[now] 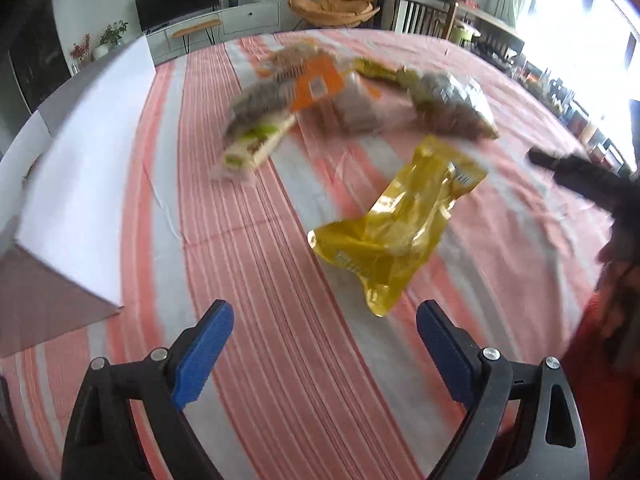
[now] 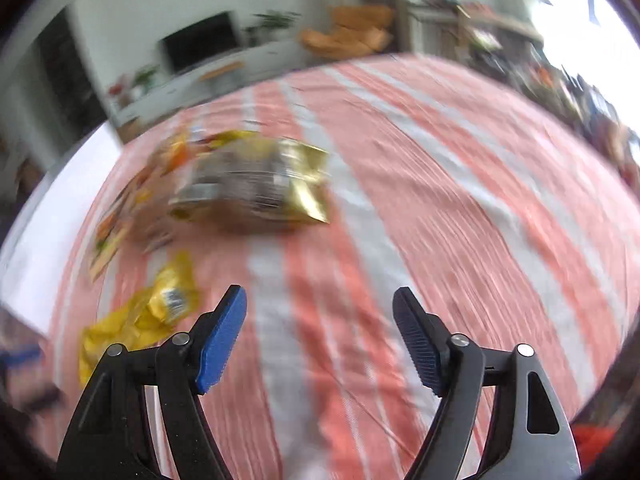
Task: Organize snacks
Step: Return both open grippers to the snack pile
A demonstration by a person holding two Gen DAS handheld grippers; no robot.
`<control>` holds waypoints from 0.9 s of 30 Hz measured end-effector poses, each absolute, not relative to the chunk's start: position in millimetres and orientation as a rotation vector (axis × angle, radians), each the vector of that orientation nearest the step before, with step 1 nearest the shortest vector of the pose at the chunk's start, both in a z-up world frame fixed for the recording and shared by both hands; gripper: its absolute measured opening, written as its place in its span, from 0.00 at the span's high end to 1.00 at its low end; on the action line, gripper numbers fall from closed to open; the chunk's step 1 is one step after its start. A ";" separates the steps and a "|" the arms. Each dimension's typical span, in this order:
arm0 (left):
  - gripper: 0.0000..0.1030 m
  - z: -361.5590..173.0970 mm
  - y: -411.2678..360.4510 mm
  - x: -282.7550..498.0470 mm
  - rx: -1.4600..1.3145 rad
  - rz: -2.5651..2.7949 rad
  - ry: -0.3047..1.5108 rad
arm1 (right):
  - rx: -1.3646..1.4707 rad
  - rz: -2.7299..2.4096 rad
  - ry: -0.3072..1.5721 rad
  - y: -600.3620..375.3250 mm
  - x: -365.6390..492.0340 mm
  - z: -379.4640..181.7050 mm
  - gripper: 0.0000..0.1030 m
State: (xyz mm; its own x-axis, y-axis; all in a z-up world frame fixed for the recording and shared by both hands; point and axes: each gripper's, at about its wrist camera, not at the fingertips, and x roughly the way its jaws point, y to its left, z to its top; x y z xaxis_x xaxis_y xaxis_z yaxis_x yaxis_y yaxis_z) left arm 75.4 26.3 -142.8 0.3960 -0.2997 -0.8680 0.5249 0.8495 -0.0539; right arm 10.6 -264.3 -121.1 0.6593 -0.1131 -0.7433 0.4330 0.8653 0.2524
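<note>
A: From my left wrist view the far snack packets (image 1: 304, 92) are smeared by motion; I can't read any label or count them.

B: And the right wrist view?

A: Blurrier still. I see a gold bag (image 2: 256, 184) with streaked print, and the packets beside it (image 2: 120, 220) melt into one another. The yellow wrapper (image 2: 140, 320) is partly hidden behind a finger.

B: The white box (image 1: 80, 152)?

A: Cut off by the left edge; I can't see inside it.

B: That dark shape on the right?

A: The other tool (image 1: 580, 176), blurred and cropped by the edge; its fingers can't be made out there.
</note>
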 end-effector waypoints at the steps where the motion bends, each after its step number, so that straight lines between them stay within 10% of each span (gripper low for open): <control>1: 0.10 -150.2 26.5 81.3 0.241 -0.532 1.044 | 0.452 -0.317 0.776 -269.2 8.5 -116.2 0.25; 27: 0.00 -168.4 -66.6 191.4 0.214 -0.442 0.934 | 0.244 -0.415 0.928 -255.2 25.5 -150.1 0.11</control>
